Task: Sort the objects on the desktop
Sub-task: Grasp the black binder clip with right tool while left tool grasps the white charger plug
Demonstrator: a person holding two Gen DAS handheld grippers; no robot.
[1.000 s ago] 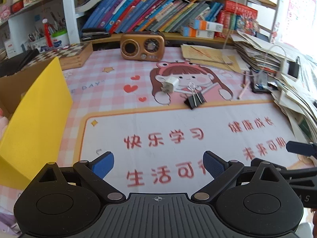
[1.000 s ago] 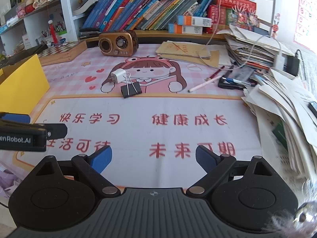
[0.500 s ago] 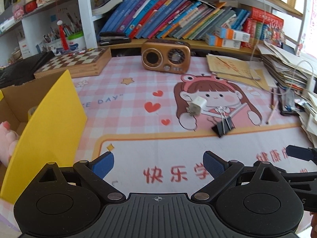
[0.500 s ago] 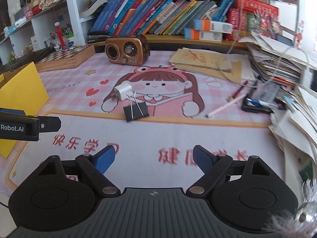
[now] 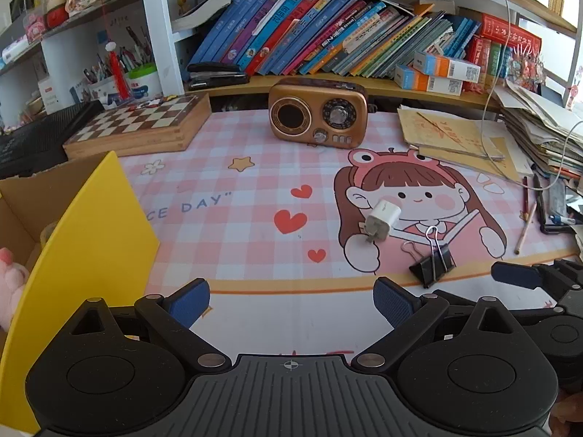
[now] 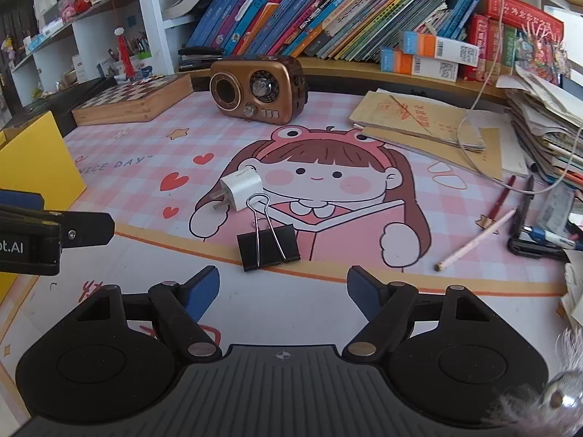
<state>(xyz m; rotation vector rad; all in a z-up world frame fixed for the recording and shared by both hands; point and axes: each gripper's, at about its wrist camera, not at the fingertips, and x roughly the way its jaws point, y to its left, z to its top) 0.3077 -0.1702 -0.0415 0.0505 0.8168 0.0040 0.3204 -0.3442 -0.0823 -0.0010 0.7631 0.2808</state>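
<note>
A black binder clip (image 6: 268,249) (image 5: 432,268) lies on the pink desk mat, its wire handles pointing away. Just behind it sits a white charger plug (image 6: 240,184) (image 5: 381,220), prongs facing left. My right gripper (image 6: 283,290) hovers right in front of the clip, its jaws closing with nothing between them. My left gripper (image 5: 291,300) stands open and empty over the mat, left of the clip. One blue finger of the right gripper (image 5: 515,276) shows in the left wrist view.
A yellow-sided cardboard box (image 5: 87,251) stands at the left. A brown radio (image 5: 317,116), a chessboard box (image 5: 142,127), books on a shelf and paper stacks (image 6: 546,123) line the back and right. Pens (image 6: 473,240) lie at the right.
Both grippers have moved forward over the mat toward the clip and the plug, which now look larger and nearer. The right gripper's jaws have narrowed.
</note>
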